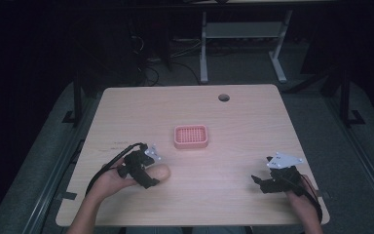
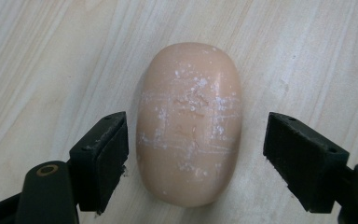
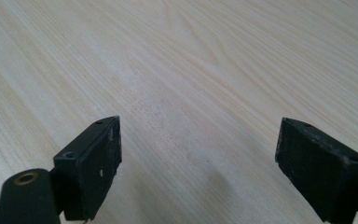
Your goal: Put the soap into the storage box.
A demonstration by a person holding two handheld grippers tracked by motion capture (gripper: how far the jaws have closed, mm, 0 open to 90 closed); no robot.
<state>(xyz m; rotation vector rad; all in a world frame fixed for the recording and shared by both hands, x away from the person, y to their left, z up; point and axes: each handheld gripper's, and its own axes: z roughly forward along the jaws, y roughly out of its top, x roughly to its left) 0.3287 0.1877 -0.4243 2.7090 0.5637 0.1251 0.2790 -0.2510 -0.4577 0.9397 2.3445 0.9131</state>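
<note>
The left gripper (image 2: 193, 154), at about seven o'clock on the pale wooden table (image 1: 253, 117) in the high view, stands with its jaws spread wide to either side of the smooth, peach-coloured oval bar of soap (image 2: 189, 121), which lies flat on the wood, its far end poking out past the jaws. The left jaw sits just beside the bar and the right one well apart, so I judge a close from here could shove the bar sideways or squirt it forward (soap is slick and this one is rounded). At the table's centre, toward one o'clock from the bar, waits the pink rectangular slotted plastic soap dish (image 1: 191, 136). The right gripper (image 3: 198, 161), at five o'clock, is parted wide over bare wood, holding nothing. Count: one bar, one dish, two grippers.
</note>
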